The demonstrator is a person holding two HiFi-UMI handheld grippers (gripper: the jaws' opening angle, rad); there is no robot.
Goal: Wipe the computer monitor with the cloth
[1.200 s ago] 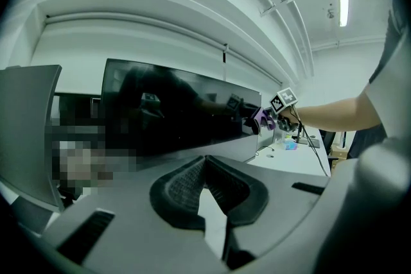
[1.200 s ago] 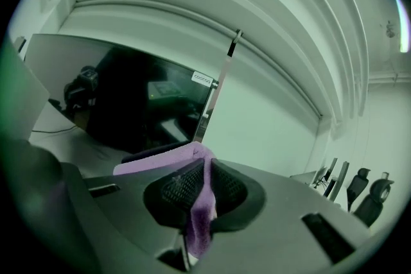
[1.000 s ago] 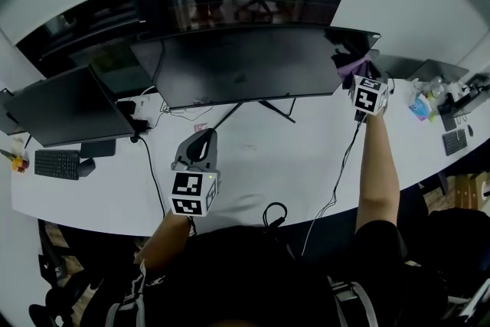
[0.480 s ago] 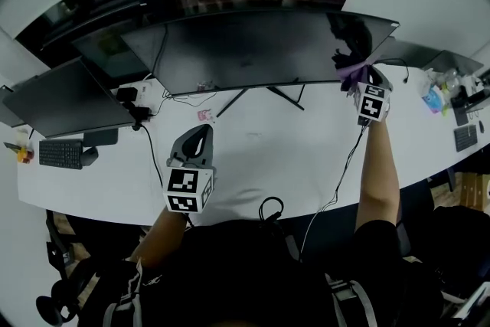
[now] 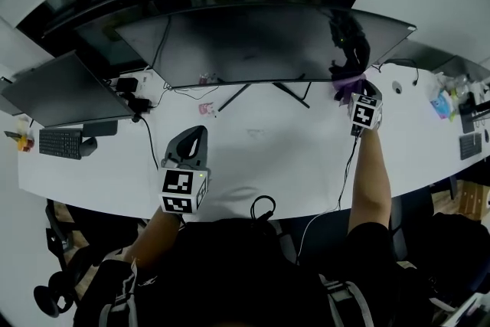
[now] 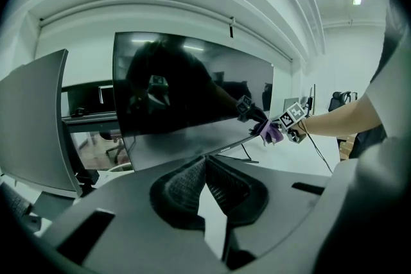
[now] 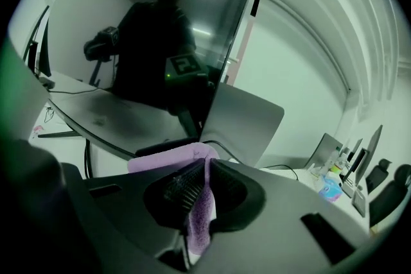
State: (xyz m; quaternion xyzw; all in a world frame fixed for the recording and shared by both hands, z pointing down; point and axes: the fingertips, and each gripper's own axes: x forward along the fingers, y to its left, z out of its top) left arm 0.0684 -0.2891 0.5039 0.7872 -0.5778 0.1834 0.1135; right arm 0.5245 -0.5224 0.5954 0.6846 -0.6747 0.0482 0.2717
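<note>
1. Right gripper [image 5: 348, 88]: jaws clenched on the purple cloth [image 7: 200, 205]. A strip hangs down between the pads, and a wider fold bunches ahead of the jaws.
2. Left gripper [image 5: 191, 143]: jaws pressed together with nothing between them. It hangs over the white desk [image 5: 268, 157], well apart from the screen.
3. The computer monitor [image 5: 253, 42] stands at the back of the desk. It is wide and curved, with its long axis running left to right across the person's front.
4. The cloth sits at the monitor's lower edge near the right end. The right gripper view looks up at the dark glass just ahead of and above the fold. I cannot tell whether cloth and glass are touching.
5. Key relation: almost the whole screen lies to the left of the cloth and above it. The right hand is far nearer to the screen than the left.
6. Judgement: the coming stroke probably needs the cloth lifted onto the glass and drawn leftward along the long axis. The left gripper plays no part.
</note>
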